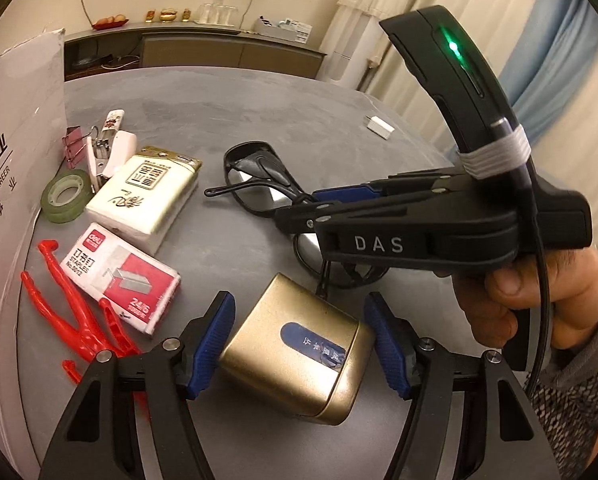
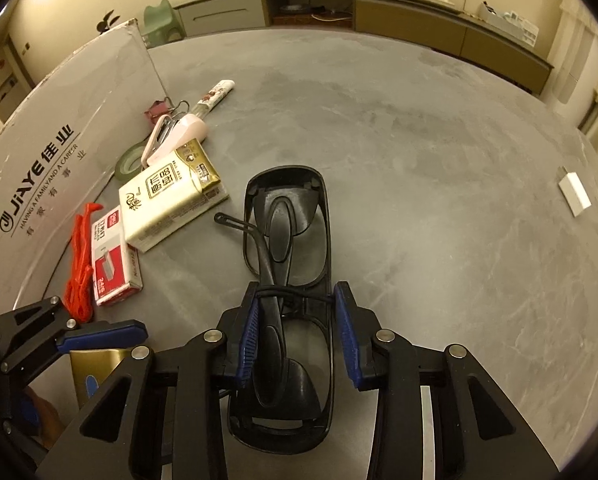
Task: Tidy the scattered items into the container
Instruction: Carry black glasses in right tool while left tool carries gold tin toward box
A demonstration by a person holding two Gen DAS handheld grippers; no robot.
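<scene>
Left wrist view: the left gripper (image 1: 299,344) stands released, its blue pads flanking a small gold metal tin with a blue label (image 1: 295,354); a gap shows on each side.
At 9 to 11 o'clock: a red plastic clip (image 1: 79,308), a red-and-white staple box (image 1: 119,276), a cream tissue pack (image 1: 147,196), a green tape roll (image 1: 65,196), a pink stapler (image 1: 111,152) and a pink binder clip (image 1: 75,148) — all loose on the grey table (image 1: 339,120), beside a white cardboard box (image 1: 15,160).
At 3 o'clock: a hand (image 1: 527,296) holds the right gripper over black-framed folded glasses (image 1: 255,176).

Right wrist view: the right gripper (image 2: 295,336) straddles the glasses (image 2: 291,240), left pad touching a folded temple, right pad clear — not clenched.
At 2 o'clock: a small white block (image 2: 574,194), well apart.
The box (image 2: 59,152): at 10 o'clock, likely the container.

Risk: the closing pads may catch only the thin temple, so the glasses swing or slip.
Risk: the tin, set askew between the pads, may twist out on closing.
Glasses' look: glossy dark plastic, temples crossed.
</scene>
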